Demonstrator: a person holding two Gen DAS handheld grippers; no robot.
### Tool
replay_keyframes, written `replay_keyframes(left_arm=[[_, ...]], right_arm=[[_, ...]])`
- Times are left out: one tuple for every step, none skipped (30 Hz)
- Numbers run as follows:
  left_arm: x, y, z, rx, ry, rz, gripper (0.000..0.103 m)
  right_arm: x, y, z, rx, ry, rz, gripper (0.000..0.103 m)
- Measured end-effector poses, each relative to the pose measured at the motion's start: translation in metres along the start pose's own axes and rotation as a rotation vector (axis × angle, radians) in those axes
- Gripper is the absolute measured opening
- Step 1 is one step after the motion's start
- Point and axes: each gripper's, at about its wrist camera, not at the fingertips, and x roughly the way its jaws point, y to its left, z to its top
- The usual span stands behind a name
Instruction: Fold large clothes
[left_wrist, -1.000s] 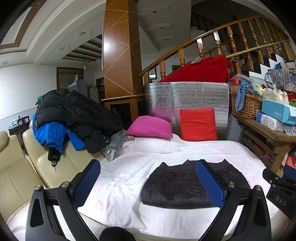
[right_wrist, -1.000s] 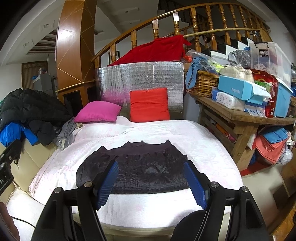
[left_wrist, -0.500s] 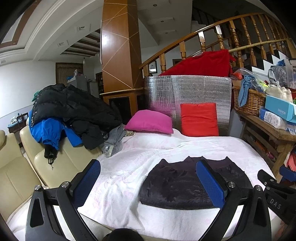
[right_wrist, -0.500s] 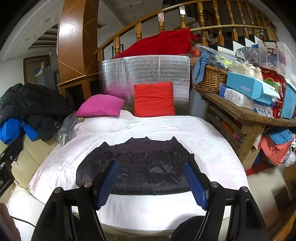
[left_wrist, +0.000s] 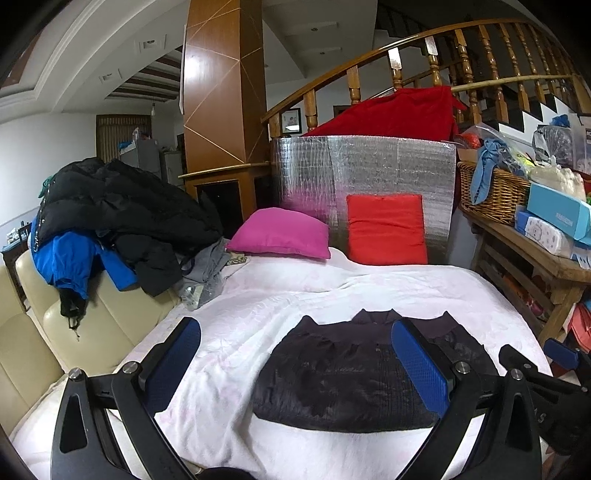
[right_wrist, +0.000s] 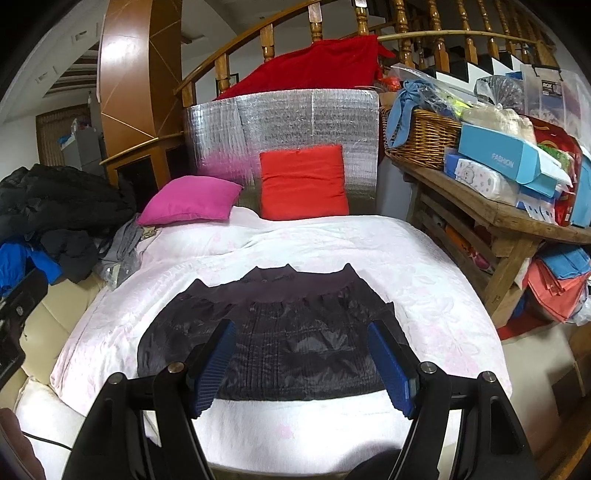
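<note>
Dark jacket (left_wrist: 343, 373) lies flat on white bed cover (left_wrist: 229, 332), already folded compact | left wrist: left gripper (left_wrist: 295, 369) spread wide, empty, above near edge | right wrist: right gripper (right_wrist: 301, 363) wide apart, holds nothing, over garment; further fold maybe pending

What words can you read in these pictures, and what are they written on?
"FASHION": on the blue box on the wooden table.
"ROX": on a dark tag on the clear plastic bag at the far right.
Letters on the black gripper part at the right edge of the left wrist view: too partial to read.
Print on the white patterned pack: too small to read.
</note>
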Motion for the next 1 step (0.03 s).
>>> replay_keyframes(left_arm=[[0.0068, 0.0010, -0.0002, 0.000, 0.010, -0.005, 0.103]], right_arm=[[0.0044, -0.0012, 0.0020, -0.002, 0.002, -0.004, 0.077]])
